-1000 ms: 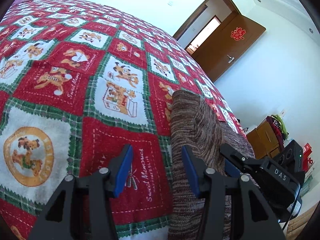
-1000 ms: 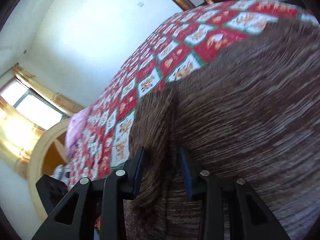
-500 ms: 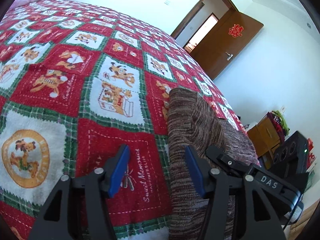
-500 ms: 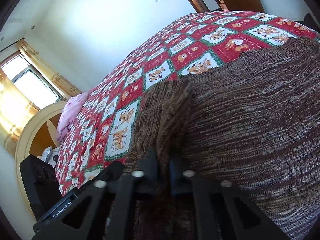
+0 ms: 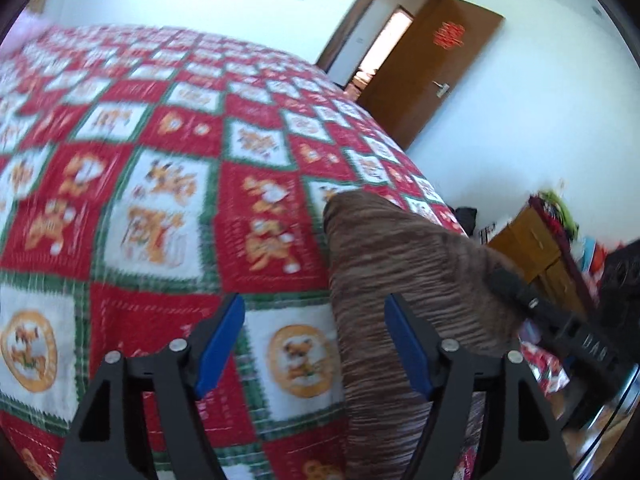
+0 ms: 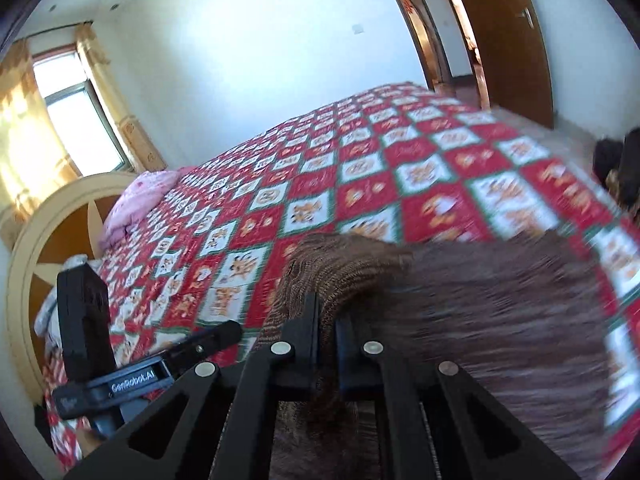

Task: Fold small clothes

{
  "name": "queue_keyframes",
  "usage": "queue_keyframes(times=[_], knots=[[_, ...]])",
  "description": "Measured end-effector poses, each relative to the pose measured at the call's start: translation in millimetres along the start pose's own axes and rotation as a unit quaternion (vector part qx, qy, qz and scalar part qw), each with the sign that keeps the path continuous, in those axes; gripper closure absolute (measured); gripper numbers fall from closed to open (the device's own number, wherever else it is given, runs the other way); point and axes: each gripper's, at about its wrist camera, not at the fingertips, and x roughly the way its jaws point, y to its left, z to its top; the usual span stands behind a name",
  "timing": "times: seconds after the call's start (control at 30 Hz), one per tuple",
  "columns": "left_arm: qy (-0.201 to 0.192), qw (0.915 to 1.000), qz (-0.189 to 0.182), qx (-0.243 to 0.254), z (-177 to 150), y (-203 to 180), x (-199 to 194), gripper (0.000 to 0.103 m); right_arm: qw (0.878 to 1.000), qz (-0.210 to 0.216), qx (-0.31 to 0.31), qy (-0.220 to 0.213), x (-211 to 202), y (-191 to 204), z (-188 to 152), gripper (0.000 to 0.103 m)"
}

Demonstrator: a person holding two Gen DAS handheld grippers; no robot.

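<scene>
A brown striped knit garment (image 5: 400,260) lies on the red, white and green cartoon-patterned bedspread (image 5: 160,200). One edge of it is lifted into a peak. My right gripper (image 6: 328,320) is shut on a bunched fold of the garment (image 6: 480,320) and holds that fold raised above the bed. In the left wrist view, my left gripper (image 5: 316,344) hovers over the garment's left edge with its jaws opening. The blue pads (image 5: 222,344) stand wide apart. The cloth edge sits between them near the right pad, and neither pad presses on it.
The bedspread (image 6: 360,184) covers the whole bed, with a pink pillow (image 6: 136,196) by the round headboard (image 6: 36,232) and a window (image 6: 76,120) behind. A brown door (image 5: 436,60) stands open. A wooden cabinet (image 5: 532,240) with clutter stands to the right of the bed.
My right gripper closed on the garment's fold, rolled and lifted it off the bed. The left gripper's jaws widened as it rose and drew back from the cloth.
</scene>
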Motion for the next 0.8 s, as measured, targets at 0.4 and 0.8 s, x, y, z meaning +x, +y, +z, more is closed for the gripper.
queue_keyframes(times=[0.4,0.8], knots=[[0.029,0.9981,-0.01,0.054,-14.6,-64.8,43.6,0.028,0.996,-0.069,0.033,0.05,-41.1,-110.0,-20.2,0.097],[0.019,0.9951,0.014,0.096,-25.2,-65.0,20.5,0.027,0.987,0.038,0.143,0.056,-60.3,-134.0,-53.9,0.061]])
